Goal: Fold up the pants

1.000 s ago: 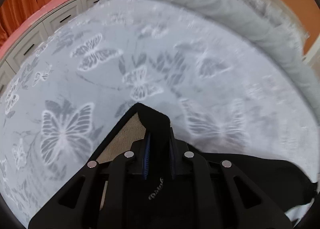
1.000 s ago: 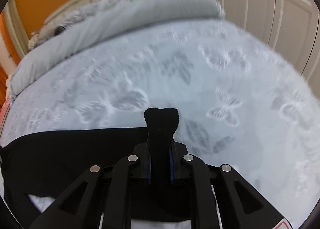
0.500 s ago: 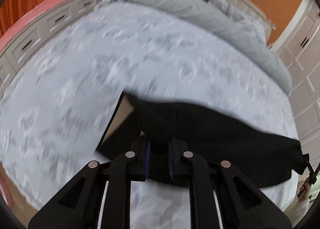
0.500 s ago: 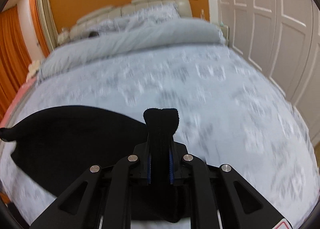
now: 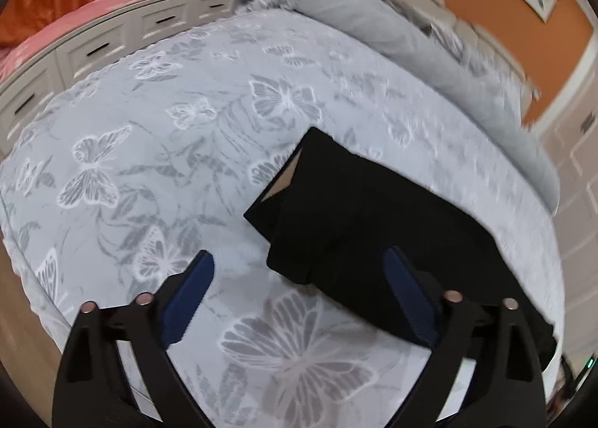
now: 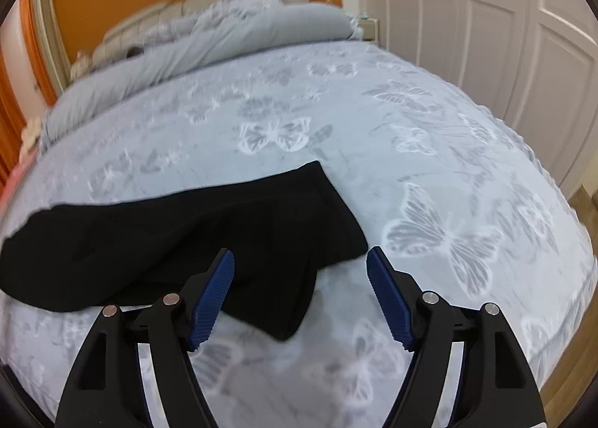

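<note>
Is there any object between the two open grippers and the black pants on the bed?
Nothing visible. The left gripper and right gripper are open above the black pants, which lie alone on the butterfly bedspread.

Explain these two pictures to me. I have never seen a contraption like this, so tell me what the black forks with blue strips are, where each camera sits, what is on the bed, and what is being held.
There is no robot here. A person holds a pair of hand tongs in each hand, and a wide-angle camera on each looks forward along its two fingers. One picture comes from the left tongs, the other from the right tongs. The blue strips are grip pads. Black pants, folded over, lie on a bed's butterfly-print cover; a grey duvet is bunched near the headboard. Both tongs are open and hold nothing.
</note>
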